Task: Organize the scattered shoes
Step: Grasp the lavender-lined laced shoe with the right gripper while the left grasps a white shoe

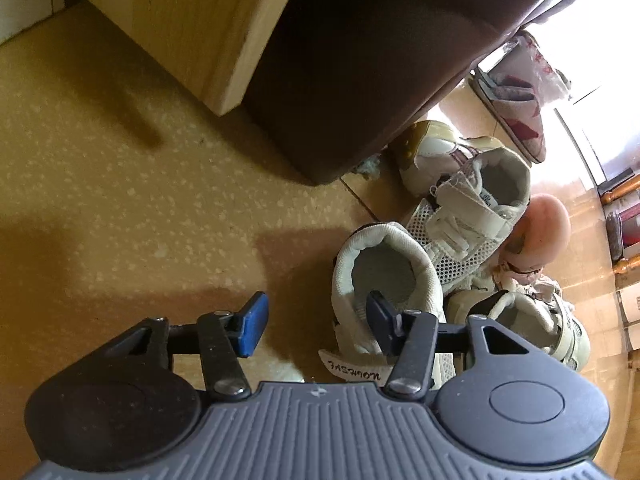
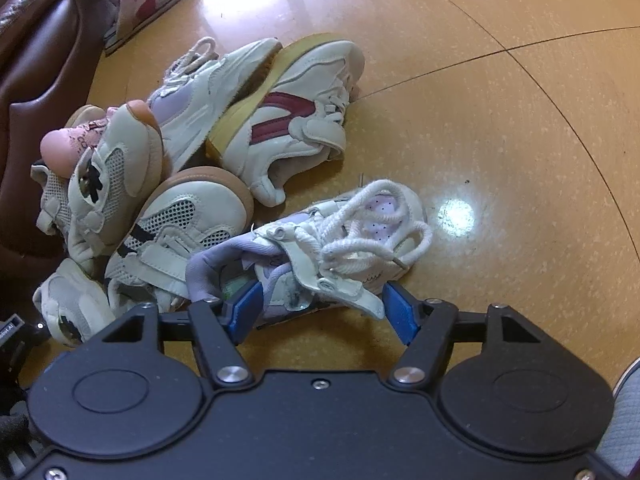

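Reaching low over the floor (image 1: 120, 200), the left tongs (image 1: 316, 320) were wide, one finger dipped in a white shoe (image 1: 384, 280). Further right, the right tongs (image 2: 320, 308) were wide around a lilac laced shoe (image 2: 340, 240) beside the pile (image 2: 160, 160). Squeezing its firm sides, not the laces, would probably work best. No boxes showed.

Left gripper (image 1: 316, 322): grey ribbed body, blue pads; right gripper (image 2: 322, 308): black body, silver screws.

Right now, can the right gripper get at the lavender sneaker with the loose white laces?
Probably yes. The right gripper is open, its blue fingers flanking the lavender sneaker at the heel end, with nothing between them.
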Tool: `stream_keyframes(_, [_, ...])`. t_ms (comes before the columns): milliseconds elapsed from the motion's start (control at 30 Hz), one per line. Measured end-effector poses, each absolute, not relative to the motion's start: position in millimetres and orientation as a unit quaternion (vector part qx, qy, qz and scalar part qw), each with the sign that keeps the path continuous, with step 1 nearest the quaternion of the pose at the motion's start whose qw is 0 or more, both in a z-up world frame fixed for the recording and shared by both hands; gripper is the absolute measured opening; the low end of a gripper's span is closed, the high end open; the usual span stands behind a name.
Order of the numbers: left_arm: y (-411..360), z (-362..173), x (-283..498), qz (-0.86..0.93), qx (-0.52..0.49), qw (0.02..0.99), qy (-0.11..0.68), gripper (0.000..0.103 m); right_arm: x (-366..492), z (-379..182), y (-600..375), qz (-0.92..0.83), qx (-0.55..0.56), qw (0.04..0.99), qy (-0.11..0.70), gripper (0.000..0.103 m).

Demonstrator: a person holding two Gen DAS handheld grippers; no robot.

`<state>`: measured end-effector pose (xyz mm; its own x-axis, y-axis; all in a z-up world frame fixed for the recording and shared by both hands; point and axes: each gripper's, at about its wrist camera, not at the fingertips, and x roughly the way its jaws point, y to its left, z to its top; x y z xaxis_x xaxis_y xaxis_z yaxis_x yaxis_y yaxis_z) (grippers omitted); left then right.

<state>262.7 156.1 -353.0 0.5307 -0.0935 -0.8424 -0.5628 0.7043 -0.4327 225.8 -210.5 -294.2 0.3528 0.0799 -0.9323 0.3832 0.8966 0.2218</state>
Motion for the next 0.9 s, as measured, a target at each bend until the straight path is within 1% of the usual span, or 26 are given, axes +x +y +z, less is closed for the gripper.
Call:
stream_keyframes(133, [155.2,-364.3,269.3,0.145,-0.364,0.792,0.468,0.053,227.4,-300.2,-212.0,-0.108,0.227,0.788,0.562,0.07])
stream_keyframes(167, [155.0,-366.0,269.9,0.143,-0.367,0.79,0.469,0.041,227.8,-301.4,-212.9,-0.111,0.232,0.786,0.562,0.07])
stream_keyframes(267, [151.6,-366.8,273.0,0.128,-0.364,0.793,0.472,0.011,229.1,-308.8,-217.1,-0.125,0.261,0.773,0.565,0.07])
stream_keyframes(367, [147.9,-361.1,274.5,0.116,-0.36,0.799,0.469,0.01,228.8,-317.1,-219.5,-0.142,0.298,0.754,0.568,0.07])
stream_keyframes(433, [147.6,-358.1,273.9,0.113,-0.357,0.8,0.468,0.01,230.8,-318.9,-214.3,-0.143,0.283,0.76,0.567,0.068])
stream_keyframes(467, [148.6,-356.2,272.6,0.112,-0.358,0.8,0.468,0.01,230.6,-319.3,-212.9,-0.139,0.281,0.764,0.563,0.06])
stream_keyframes(500, [149.4,-354.4,271.5,0.111,-0.355,0.802,0.468,0.01,228.9,-320.0,-212.3,-0.131,0.287,0.769,0.556,0.056])
stream_keyframes(533, [150.2,-352.7,270.5,0.11,-0.352,0.803,0.467,0.01,227.7,-320.0,-212.5,-0.131,0.292,0.77,0.553,0.055])
stream_keyframes(633, [154.1,-342.2,265.9,0.108,-0.33,0.813,0.467,0.01,226.7,-317.3,-214.0,-0.112,0.294,0.778,0.544,0.042])
stream_keyframes(800, [161.3,-325.6,255.6,0.097,-0.274,0.831,0.474,0.01,225.0,-310.9,-219.7,-0.087,0.282,0.784,0.546,0.041])
stream_keyframes(900, [170.4,-320.1,246.2,0.089,-0.25,0.835,0.481,0.01,217.5,-307.6,-227.0,-0.051,0.255,0.79,0.555,0.041])
